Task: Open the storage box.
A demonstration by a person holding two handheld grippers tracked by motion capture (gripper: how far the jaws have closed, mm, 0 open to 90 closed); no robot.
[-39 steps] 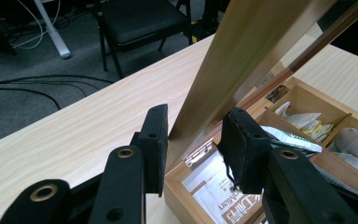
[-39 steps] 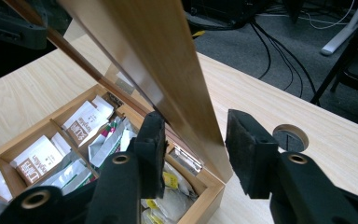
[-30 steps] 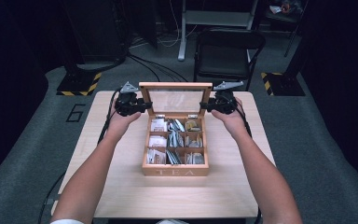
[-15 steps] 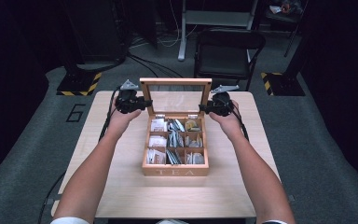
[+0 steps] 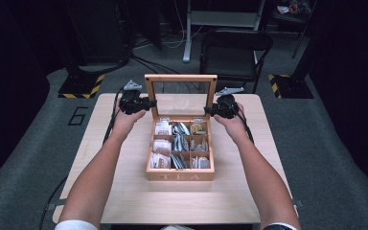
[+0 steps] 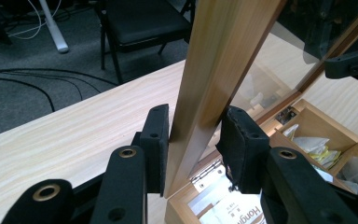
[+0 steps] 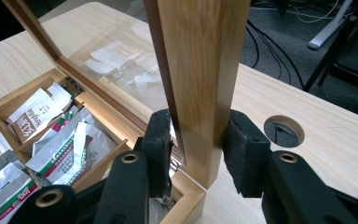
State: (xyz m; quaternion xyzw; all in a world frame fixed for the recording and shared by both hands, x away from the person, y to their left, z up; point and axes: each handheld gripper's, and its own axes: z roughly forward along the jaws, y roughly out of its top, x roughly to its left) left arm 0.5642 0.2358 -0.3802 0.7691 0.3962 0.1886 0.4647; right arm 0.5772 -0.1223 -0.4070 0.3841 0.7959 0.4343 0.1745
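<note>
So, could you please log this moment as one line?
scene: tea box open on table | lid upright | left gripper shut on lid | right gripper closing on lid

Count: one wooden tea box (image 5: 180, 175) with nine compartments in a three-by-three grid, one glass-paned lid (image 5: 180, 79), two grippers, one table (image 5: 124, 191), one black chair (image 5: 235, 43) behind it.

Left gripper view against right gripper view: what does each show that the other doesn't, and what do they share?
Left gripper view: a yellow-tinged sachet in a corner compartment. Right gripper view: a round hole in the table, and green-striped foil packets. Both: the upright glass lid of the wooden tea box.
</note>
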